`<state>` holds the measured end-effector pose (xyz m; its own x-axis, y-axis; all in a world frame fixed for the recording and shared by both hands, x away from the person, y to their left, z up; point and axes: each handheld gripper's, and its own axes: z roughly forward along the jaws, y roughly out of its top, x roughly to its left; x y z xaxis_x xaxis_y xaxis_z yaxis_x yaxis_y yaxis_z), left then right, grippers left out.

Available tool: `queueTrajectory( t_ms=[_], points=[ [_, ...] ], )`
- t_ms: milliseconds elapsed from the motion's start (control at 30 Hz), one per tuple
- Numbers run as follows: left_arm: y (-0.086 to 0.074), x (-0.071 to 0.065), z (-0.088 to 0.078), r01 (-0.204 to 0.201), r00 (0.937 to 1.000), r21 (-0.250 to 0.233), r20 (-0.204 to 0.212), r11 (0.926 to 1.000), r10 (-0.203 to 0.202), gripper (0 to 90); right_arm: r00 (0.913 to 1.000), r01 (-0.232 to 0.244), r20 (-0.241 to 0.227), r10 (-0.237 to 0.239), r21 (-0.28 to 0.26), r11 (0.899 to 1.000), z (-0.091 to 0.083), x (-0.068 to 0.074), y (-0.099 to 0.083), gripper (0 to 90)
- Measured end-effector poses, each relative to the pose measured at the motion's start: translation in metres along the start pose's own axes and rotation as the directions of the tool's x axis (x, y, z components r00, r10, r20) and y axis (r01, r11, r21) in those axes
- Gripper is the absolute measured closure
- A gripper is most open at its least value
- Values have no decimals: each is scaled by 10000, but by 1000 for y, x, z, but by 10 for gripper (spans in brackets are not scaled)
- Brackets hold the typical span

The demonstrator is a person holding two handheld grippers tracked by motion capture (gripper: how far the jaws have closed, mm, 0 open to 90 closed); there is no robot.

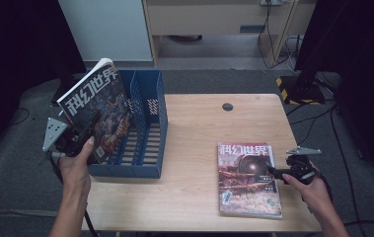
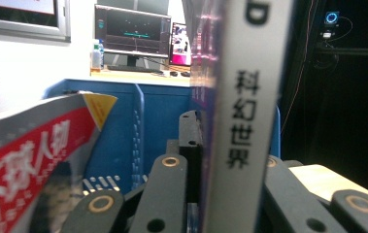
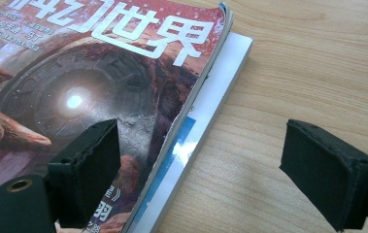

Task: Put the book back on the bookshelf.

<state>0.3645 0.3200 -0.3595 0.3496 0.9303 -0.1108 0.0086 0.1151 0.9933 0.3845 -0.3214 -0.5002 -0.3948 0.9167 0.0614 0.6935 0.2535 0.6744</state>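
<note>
Plenty of bare table [image 1: 194,133] between the blue file rack [image 1: 147,123] and the magazine stack [image 1: 247,180] for a hand to slide through, but the rack's left slots are blocked by the raised magazine [image 1: 95,106] leaning over them.

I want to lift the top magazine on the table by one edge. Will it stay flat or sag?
The top magazine probably sags: its thin cover already curls up at the corner. It likely slides easily, since it lies loose on a glossy magazine beneath. The open right gripper straddles both edges, so it may catch both.
</note>
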Motion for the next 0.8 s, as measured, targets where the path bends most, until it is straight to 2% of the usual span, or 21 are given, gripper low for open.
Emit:
queueTrajectory(
  t_ms=[267, 467, 800],
  points=[
    [-5, -8, 14, 18, 10000, 47, 31, 10000, -18, 824, 10000, -43, -7, 43, 6, 10000, 0, -1, 0, 144],
    [-6, -7, 14, 85, 10000, -1, 5, 10000, -85, 824, 10000, -49, -34, 49, 22, 10000, 0, -1, 0, 144],
    [-7, -1, 6, 95, 9995, -71, -316, 9999, -97, 825, 10000, -67, -34, 67, 93, 9999, 0, -1, -1, 144]
  ],
)
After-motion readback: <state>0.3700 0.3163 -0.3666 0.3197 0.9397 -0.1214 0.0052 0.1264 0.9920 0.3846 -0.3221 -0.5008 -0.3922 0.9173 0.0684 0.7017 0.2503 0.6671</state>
